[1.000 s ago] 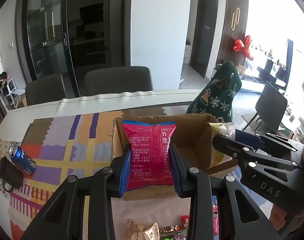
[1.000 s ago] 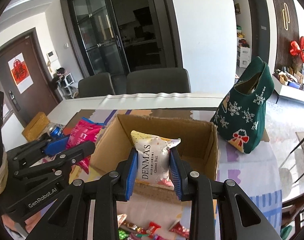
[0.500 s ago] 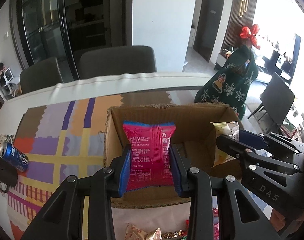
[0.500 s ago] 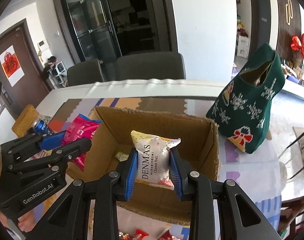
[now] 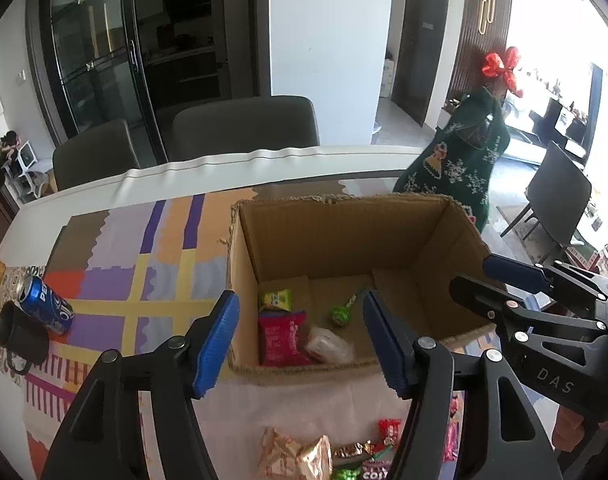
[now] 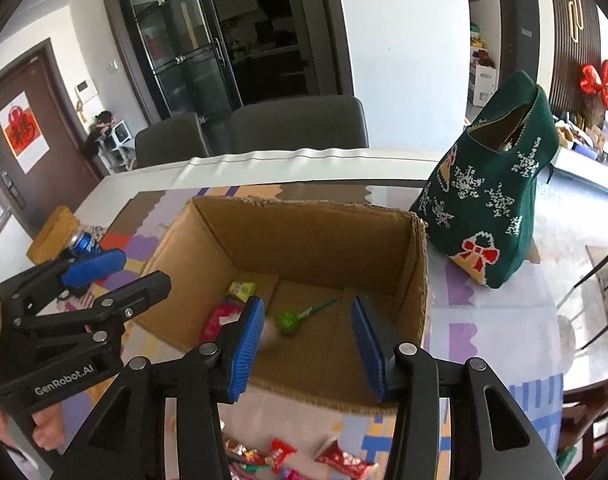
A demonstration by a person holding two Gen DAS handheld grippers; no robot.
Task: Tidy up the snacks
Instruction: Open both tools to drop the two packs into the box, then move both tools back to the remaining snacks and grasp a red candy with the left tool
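Note:
An open cardboard box (image 5: pixel 344 236) (image 6: pixel 316 240) stands on the table. On its floor lie a pink snack pack (image 5: pixel 281 338) (image 6: pixel 219 318), a pale pack (image 5: pixel 328 346), a small yellow-green pack (image 5: pixel 277 299) (image 6: pixel 243 289) and a green lollipop (image 5: pixel 340 314) (image 6: pixel 291 317). My left gripper (image 5: pixel 299 340) is open and empty above the box's near left side. My right gripper (image 6: pixel 308 346) is open and empty above the near wall; it also shows in the left wrist view (image 5: pixel 516 296). Loose snacks (image 5: pixel 336 456) (image 6: pixel 299 458) lie in front of the box.
A green knitted bag (image 6: pixel 500 200) (image 5: pixel 460 168) stands right of the box. A blue can (image 5: pixel 45 306) (image 6: pixel 83 242) and a black mug (image 5: pixel 19 336) sit at the left, by a yellow box (image 6: pixel 53 234). Two chairs (image 5: pixel 243 126) stand behind the table.
Both grippers have opened over the box. The pink pack has dropped from the left gripper and the pale DENMAS pack from the right; both now lie inside the box.

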